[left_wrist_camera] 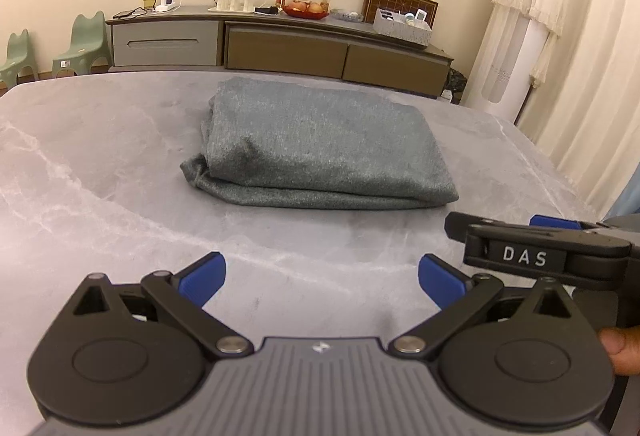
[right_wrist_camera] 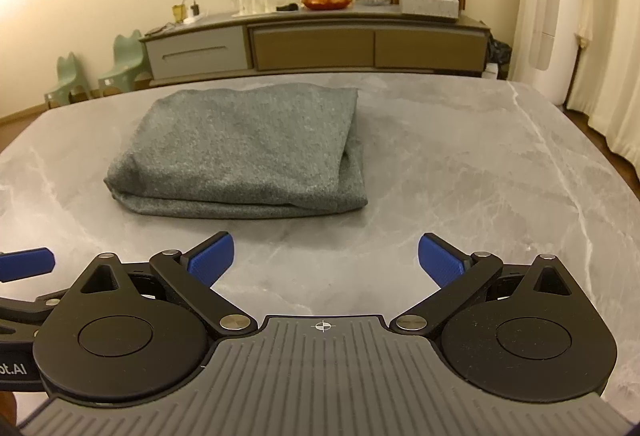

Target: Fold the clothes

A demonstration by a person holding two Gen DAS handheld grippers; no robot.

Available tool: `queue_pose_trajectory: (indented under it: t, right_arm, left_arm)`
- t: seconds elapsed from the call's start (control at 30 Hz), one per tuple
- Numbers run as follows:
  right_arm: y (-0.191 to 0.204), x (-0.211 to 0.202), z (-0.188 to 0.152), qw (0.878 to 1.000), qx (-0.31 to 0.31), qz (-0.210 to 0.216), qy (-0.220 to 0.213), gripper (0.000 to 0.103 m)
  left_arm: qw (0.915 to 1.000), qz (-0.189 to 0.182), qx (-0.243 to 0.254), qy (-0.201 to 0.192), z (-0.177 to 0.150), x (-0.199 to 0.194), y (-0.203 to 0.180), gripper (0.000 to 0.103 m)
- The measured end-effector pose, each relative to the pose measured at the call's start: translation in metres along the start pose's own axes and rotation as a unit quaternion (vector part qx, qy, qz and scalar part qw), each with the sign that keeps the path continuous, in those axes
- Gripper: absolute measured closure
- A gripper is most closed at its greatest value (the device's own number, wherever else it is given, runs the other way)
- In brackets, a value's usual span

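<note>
The grey garment [left_wrist_camera: 320,143] lies folded into a compact rectangular bundle on the grey marble table [left_wrist_camera: 100,163], at 12 o'clock from both grippers and well apart from them. In the left wrist view the bundle's loose, rumpled end faces 9 o'clock; in the right wrist view [right_wrist_camera: 240,151] the layered edge faces 6 o'clock.

The left gripper [left_wrist_camera: 322,280] hovers above the bare tabletop with its jaws spread wide and nothing between the blue pads [left_wrist_camera: 204,278]. The right gripper [right_wrist_camera: 326,262] is likewise spread wide and empty. In the left wrist view the right gripper's body appears at 3 o'clock. A sideboard [left_wrist_camera: 280,43] stands against the wall beyond the table.
</note>
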State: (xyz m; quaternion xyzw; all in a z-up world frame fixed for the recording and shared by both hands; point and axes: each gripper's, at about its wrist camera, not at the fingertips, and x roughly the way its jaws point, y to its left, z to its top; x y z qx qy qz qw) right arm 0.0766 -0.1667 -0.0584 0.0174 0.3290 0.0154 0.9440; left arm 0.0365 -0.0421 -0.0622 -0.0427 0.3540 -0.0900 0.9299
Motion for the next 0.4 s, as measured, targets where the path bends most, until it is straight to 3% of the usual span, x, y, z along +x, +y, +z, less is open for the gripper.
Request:
queue_pose_trajectory:
  t: [0.4]
  right_arm:
    - [-0.0006, 0.0016, -0.0008, 1.000, 0.002, 0.001, -0.001, 0.002]
  left_arm:
    - [1.0000, -0.001, 0.005, 0.003, -0.0052, 0.0004, 0.0000, 0.000]
